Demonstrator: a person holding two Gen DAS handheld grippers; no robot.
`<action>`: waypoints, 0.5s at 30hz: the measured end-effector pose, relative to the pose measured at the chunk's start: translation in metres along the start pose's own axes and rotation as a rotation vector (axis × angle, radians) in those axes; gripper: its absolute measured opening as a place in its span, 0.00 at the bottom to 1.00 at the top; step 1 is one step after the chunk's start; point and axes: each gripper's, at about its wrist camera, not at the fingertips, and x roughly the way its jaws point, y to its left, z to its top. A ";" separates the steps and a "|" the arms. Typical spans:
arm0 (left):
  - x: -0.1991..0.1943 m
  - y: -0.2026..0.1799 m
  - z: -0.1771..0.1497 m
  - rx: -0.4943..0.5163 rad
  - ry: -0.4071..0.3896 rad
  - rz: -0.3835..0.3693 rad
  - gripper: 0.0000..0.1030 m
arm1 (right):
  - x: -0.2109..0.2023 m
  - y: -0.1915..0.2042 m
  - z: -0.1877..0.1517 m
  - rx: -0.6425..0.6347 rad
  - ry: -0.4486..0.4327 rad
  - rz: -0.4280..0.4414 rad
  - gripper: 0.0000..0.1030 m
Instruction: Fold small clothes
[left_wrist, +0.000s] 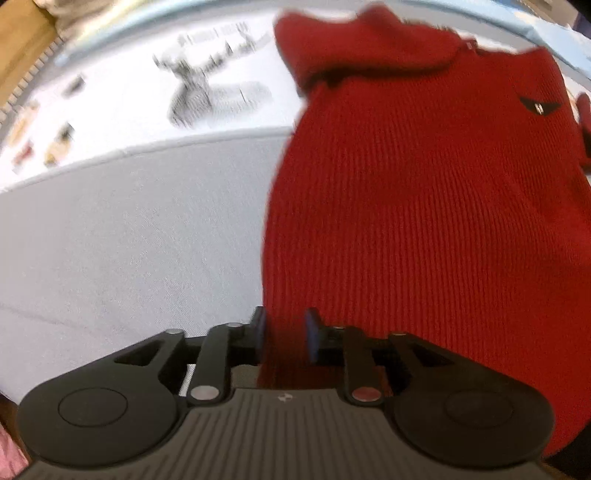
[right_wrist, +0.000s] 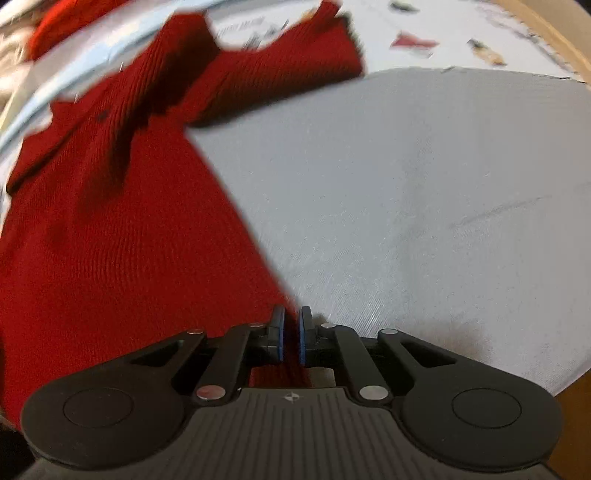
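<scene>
1. Red ribbed knit sweater (left_wrist: 424, 206) lies spread on the grey cloth-covered counter (left_wrist: 129, 240).
2. We see our left claw (left_wrist: 286, 334) parted around its hem, pads clear.
3. Our right claw (right_wrist: 291, 334) pinches the hem's other corner.

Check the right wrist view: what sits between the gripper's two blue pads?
The red sweater: its near edge runs between the right gripper pads, which are closed on it.

sweater (left_wrist: 424, 206): red, ribbed knit | cloth (left_wrist: 129, 240): pale grey | tongs (left_wrist: 286, 334): black, blue pads
</scene>
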 end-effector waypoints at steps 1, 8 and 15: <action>-0.005 0.000 0.003 -0.013 -0.029 0.009 0.33 | -0.007 -0.001 0.002 0.020 -0.059 -0.015 0.08; -0.021 -0.008 0.026 -0.101 -0.132 -0.025 0.34 | -0.030 -0.004 0.035 0.150 -0.342 0.093 0.28; -0.022 -0.035 0.031 -0.056 -0.135 -0.032 0.35 | 0.012 0.039 0.077 0.098 -0.368 0.109 0.47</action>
